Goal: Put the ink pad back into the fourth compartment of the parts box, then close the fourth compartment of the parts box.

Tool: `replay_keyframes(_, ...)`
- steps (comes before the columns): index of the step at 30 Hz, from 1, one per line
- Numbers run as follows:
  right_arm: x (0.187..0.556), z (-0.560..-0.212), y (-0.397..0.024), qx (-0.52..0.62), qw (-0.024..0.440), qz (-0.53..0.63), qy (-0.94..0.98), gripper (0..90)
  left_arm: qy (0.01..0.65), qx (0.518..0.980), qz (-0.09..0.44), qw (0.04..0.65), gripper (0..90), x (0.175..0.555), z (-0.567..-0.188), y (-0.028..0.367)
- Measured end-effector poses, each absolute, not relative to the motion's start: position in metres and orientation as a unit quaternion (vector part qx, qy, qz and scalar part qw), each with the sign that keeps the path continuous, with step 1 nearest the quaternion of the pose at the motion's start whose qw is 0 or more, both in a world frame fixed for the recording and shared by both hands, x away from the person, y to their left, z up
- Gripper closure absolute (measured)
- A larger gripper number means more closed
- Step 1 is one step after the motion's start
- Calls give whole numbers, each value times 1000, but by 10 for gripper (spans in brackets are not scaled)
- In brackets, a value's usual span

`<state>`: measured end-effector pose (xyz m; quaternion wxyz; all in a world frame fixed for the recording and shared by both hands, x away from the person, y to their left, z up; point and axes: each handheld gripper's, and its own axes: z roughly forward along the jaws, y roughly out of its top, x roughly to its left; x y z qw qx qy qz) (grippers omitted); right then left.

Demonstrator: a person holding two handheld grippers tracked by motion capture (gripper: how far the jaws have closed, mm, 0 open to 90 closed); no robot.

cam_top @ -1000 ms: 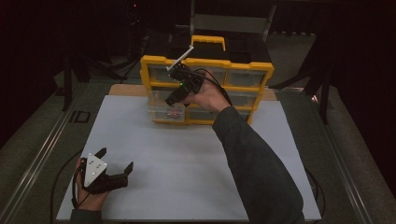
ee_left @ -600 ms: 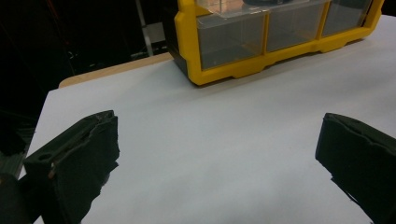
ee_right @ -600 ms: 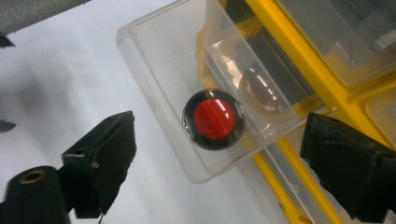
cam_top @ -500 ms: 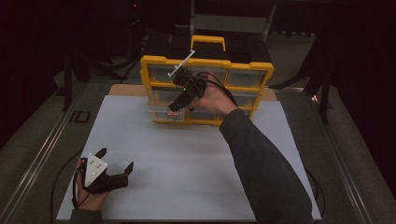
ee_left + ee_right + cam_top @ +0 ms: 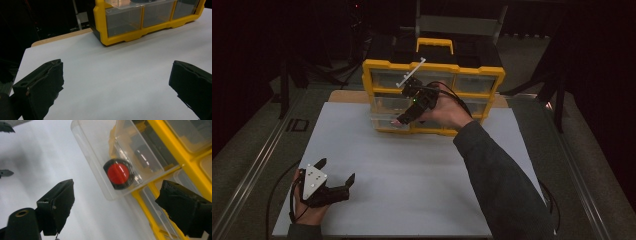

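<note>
A yellow organizer (image 5: 432, 70) with clear drawers stands at the far middle of the white mat (image 5: 412, 175). One clear drawer (image 5: 95, 152) on its lower left (image 5: 383, 121) is pulled out. In it lies a round red disc with a black rim (image 5: 118, 173). My right gripper (image 5: 408, 116) hangs just above this drawer, open (image 5: 117, 197), with the disc between and beyond its jaws and nothing held. My left gripper (image 5: 337, 170) rests open near the mat's front left corner, and the left gripper view shows its jaws (image 5: 116, 75) wide apart over bare mat, facing the organizer (image 5: 125, 37).
The organizer has a yellow handle (image 5: 435, 44) on its black top, and a white strip (image 5: 411, 73) stands off its front. A wooden board edge (image 5: 62, 37) shows under the mat. Metal rails (image 5: 257, 165) run along the table's sides. Dark stands surround the back.
My right gripper has drifted slightly to the right above the pulled-out drawer. The left gripper has stayed put.
</note>
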<state>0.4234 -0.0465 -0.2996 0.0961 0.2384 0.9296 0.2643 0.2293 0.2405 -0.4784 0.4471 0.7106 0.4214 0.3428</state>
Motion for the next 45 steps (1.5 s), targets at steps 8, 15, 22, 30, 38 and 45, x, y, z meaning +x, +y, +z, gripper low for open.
replay_keyframes(8,416,-304,-52,231,97,258,933,132,421,710,343,447,3,230,-479,240)
replay_keyframes(15,411,-308,-55,227,97,257,934,132,422,709,344,448,3,229,-478,241)
replay_keyframes(22,403,-313,-54,217,99,258,936,135,423,709,345,448,3,228,-478,241)
replay_keyframes(30,391,-317,-53,204,101,259,939,167,421,710,345,447,3,229,-478,240)
replay_keyframes(38,382,-320,-50,195,104,262,939,253,422,709,345,448,3,228,-478,240)
replay_keyframes(45,376,-327,-47,188,114,269,938,403,422,709,345,448,3,228,-478,240)
